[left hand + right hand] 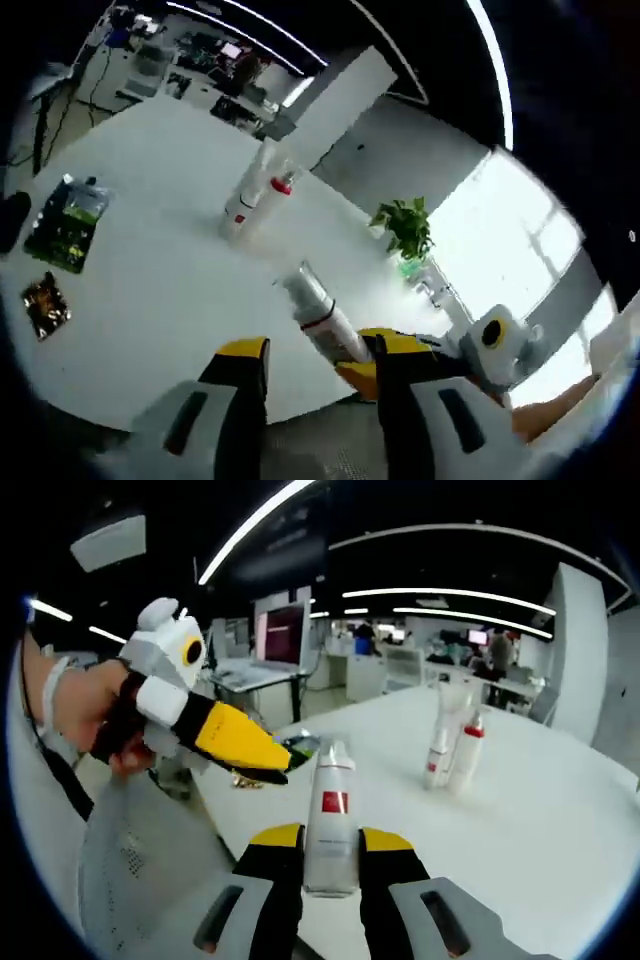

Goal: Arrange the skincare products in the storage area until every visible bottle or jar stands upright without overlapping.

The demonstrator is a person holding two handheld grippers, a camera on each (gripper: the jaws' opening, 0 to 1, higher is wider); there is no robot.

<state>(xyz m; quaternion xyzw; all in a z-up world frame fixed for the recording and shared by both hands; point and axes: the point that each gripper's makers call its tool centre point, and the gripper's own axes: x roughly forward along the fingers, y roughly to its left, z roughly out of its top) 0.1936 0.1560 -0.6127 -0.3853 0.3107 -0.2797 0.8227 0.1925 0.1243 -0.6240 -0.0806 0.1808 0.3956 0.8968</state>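
Right gripper view: the right gripper [330, 852] has its two yellow-tipped jaws clenched on the lower body of a white bottle [332, 820] bearing a red label, which stands upright between them at the near edge of the white table [560, 810]. To the left, a hand [95, 715] holds the left gripper [262, 767], whose yellow jaws point toward the bottle's neck and lie near it; whether they touch it cannot be told from this view. Farther back on the table stand two slim bottles [452, 745], touching or nearly so, the right one with a red cap, well apart from the held bottle. Left gripper view: the left gripper's [318, 365] own jaws are spread wide and released, grasping nothing, with bare tabletop [160, 260] showing between them. The white bottle [322, 318] lies just beyond the jaws, tilted in this rolled view, gripped at its far end by the right gripper [385, 362]. The two slim bottles [255, 200] stand together near the table's middle. A green packet [68, 222] and a small brown packet [45, 303] lie near the left edge, apart from each other, and a potted plant [405, 232] stands at the far edge.
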